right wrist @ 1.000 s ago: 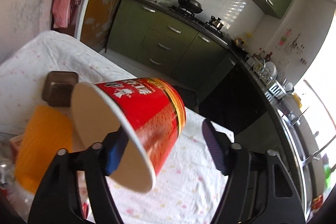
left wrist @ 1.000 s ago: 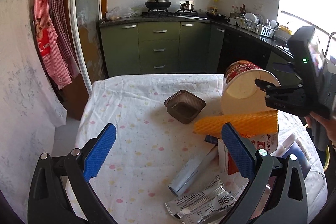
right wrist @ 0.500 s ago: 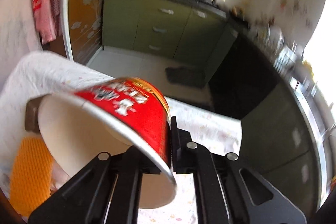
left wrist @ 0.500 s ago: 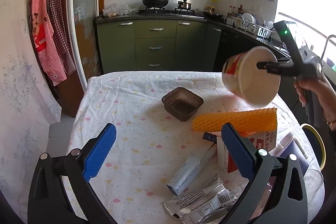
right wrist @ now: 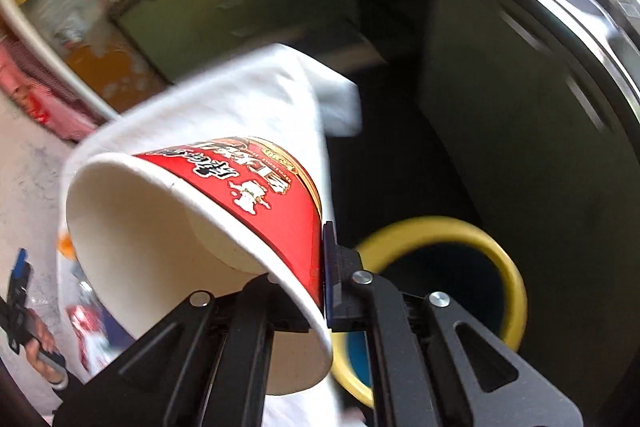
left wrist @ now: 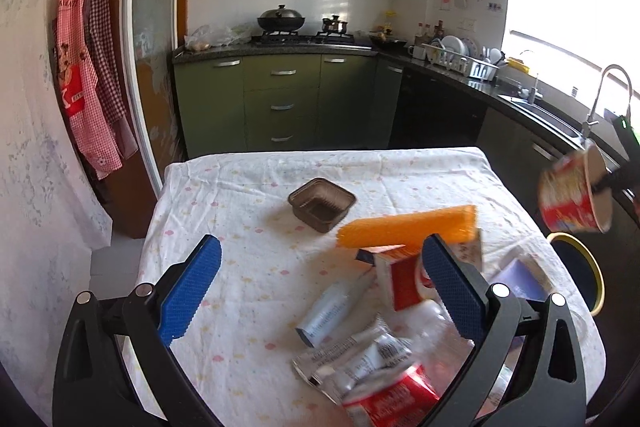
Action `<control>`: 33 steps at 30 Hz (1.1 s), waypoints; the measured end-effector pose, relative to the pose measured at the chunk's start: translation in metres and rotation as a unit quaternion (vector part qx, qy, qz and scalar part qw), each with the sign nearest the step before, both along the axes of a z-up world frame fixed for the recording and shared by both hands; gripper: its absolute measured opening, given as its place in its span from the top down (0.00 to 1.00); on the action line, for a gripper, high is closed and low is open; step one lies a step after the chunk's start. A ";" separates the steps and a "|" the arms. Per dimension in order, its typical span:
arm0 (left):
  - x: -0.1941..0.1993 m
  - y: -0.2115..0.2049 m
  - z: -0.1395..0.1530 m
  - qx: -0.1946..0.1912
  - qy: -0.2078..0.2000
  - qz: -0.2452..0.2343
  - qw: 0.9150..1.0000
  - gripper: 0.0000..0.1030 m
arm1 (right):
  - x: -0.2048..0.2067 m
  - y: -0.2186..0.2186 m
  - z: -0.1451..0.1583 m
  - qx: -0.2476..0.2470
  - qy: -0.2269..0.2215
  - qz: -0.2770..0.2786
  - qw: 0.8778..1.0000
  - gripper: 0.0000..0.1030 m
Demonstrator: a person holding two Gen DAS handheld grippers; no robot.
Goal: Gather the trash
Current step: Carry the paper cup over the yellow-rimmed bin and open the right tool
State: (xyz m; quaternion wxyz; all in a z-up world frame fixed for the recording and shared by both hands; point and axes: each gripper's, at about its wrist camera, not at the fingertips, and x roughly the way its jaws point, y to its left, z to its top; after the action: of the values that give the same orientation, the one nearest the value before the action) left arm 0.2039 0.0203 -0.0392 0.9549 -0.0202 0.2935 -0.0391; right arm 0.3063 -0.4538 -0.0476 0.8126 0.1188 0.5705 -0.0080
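Green kitchen cabinets back my cloth-covered desk. At four o'clock, beside it, stands the yellow-rimmed bin. My right tool pinches the noodle cup by its rim, nearly above; next, release. My left tool gapes empty.

Left gripper: low in the left wrist frame, blue-padded fingers spread wide apart, nothing between them.
Right gripper: lower centre of the right wrist frame, pointing steeply down, jaws clamped tight on the wall of a red cup.
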 end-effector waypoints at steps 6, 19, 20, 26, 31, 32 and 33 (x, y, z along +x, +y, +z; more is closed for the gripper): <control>-0.025 -0.030 0.014 0.014 -0.008 -0.026 1.000 0.04 | -0.029 -0.051 -0.059 0.015 0.084 -0.040 0.996 0.97; -0.052 -0.073 0.030 0.047 0.000 -0.057 0.997 0.04 | -0.008 -0.059 -0.133 -0.016 0.110 -0.037 0.993 0.74; -0.052 -0.073 0.030 0.048 0.002 -0.058 0.997 0.04 | -0.008 -0.061 -0.133 -0.012 0.103 -0.037 0.994 0.73; -0.053 -0.074 0.028 0.053 0.022 -0.056 0.997 0.04 | -0.027 -0.061 -0.111 0.004 0.078 -0.033 0.996 0.70; -0.054 -0.070 0.021 0.071 0.053 -0.047 0.995 0.04 | -0.037 -0.056 -0.109 0.018 0.067 -0.022 0.997 0.67; -0.054 -0.069 0.018 0.074 0.058 -0.045 0.995 0.04 | -0.037 -0.054 -0.110 0.022 0.065 -0.020 0.997 0.67; -0.053 -0.068 0.015 0.076 0.069 -0.044 0.994 0.04 | -0.038 -0.053 -0.110 0.024 0.064 -0.016 0.998 0.66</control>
State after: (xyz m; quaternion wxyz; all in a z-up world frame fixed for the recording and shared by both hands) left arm 0.1509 -0.0478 -0.0247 0.9285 0.0623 0.3616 -0.0568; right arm 0.2683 -0.5068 -0.1576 0.7710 0.1472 0.6194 -0.0151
